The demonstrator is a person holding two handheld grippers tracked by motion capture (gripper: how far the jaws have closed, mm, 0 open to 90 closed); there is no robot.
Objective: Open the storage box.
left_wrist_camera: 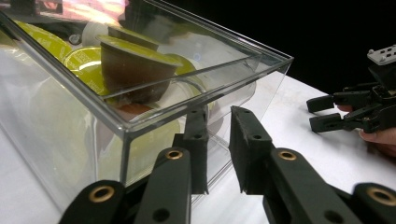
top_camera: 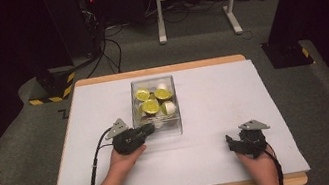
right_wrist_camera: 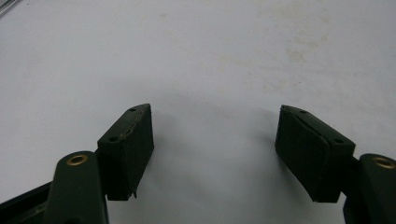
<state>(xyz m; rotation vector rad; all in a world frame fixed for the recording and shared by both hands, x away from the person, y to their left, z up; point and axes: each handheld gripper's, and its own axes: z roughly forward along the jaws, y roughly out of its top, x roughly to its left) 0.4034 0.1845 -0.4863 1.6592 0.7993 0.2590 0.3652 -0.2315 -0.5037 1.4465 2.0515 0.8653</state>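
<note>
Idling near right, the right gripper (top_camera: 232,143) sits wide open and empty on the white table (top_camera: 217,114). Left gripper (left_wrist_camera: 218,122) has its jaws narrowed around the near wall of the clear box (left_wrist_camera: 196,100), mid-table, though actual pinch contact is unclear. Likely gripping the box of coffee capsules (top_camera: 150,106); next needs firm clamping first.

Clear box (top_camera: 157,119) blocks left tongs (top_camera: 150,127); right side seemingly open.

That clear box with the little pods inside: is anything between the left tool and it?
Nothing visible. The left tool is already at the near corner of the clear box, one jaw inside its wall among the pods and one outside, so the wall stands between the jaws. Whether the pads press it, I cannot tell.
</note>
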